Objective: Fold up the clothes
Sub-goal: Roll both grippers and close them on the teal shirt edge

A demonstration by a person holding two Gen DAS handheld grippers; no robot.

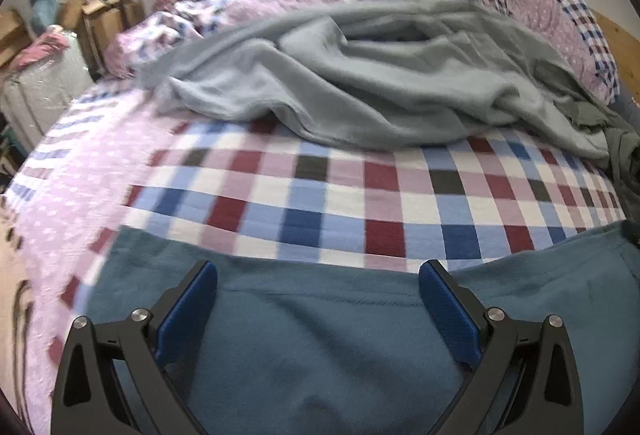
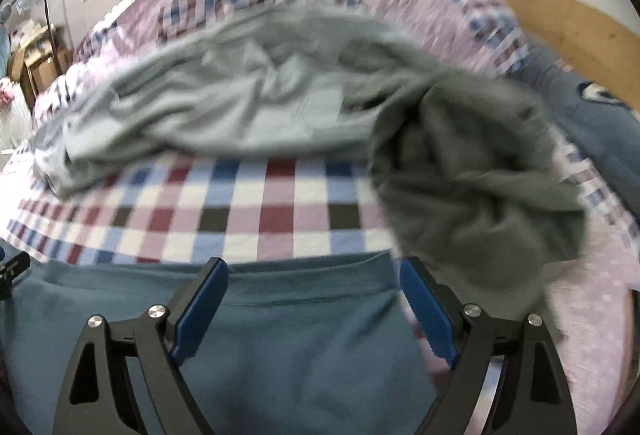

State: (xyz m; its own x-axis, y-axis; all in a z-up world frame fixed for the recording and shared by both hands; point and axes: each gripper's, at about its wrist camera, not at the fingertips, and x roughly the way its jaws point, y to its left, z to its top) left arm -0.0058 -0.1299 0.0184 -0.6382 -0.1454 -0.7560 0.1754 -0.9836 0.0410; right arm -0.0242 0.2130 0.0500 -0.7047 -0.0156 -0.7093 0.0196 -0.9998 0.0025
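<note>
The left gripper (image 1: 318, 285) hangs released, jaws wide, over the teal garment (image 1: 320, 347), its fingers (image 1: 192, 309) straddling the cloth near a stitched seam. The right gripper (image 2: 314, 283) is likewise released above the same garment's far edge, close to its right corner. The teal garment lies spread fairly flat at the near side of the bed (image 1: 360, 195); whether it is already folded cannot be told. Beyond it, on the checked cover, a light grey heap (image 1: 380, 83) and a darker grey piece (image 2: 472, 171) lie crumpled. Any grasp, I judge, should pinch one layer at matching points along the edge, so the cloth lifts evenly. Both grippers point forward and slightly down, level with each other.
</note>
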